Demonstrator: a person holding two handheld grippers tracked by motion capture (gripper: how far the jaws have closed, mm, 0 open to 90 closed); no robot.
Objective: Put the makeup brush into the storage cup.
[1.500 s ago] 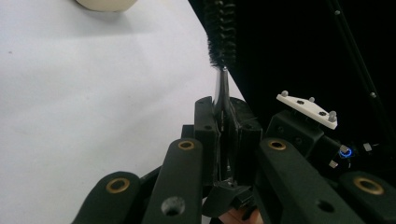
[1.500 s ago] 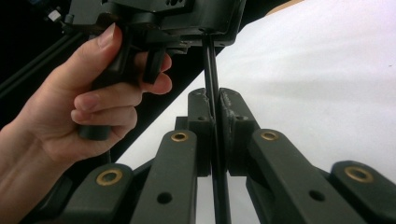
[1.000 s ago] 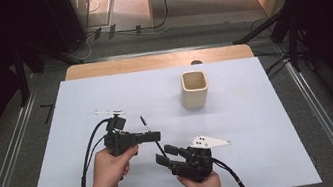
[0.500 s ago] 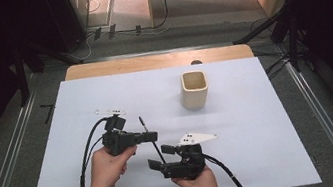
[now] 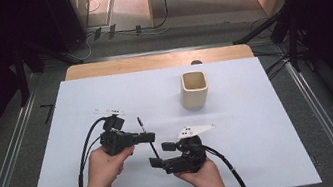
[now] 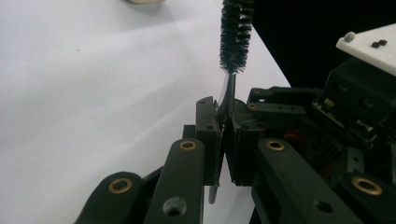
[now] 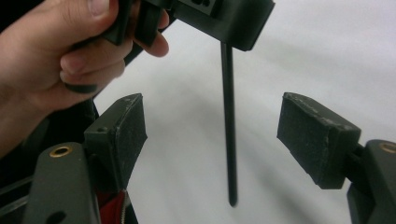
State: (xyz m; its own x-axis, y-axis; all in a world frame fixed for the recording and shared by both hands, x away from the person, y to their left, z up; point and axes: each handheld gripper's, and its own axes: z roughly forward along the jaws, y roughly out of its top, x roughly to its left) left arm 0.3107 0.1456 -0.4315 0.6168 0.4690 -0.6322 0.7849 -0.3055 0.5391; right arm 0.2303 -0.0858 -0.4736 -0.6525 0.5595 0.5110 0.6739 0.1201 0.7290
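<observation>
left tongs [image 6: 226,121] pinch brush [image 6: 235,32]; high view hides bristles.

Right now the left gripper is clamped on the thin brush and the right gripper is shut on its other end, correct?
Not quite. The right gripper is open: in the right gripper view its jaws stand apart on either side of the brush stem. The left gripper is indeed clamped on it.

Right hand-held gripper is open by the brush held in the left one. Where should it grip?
On the bare handle stem below the left hand-held gripper, probably. The stem already hangs between the right hand-held gripper's open pads, so close straight on it; the bristles are at the far end.
</observation>
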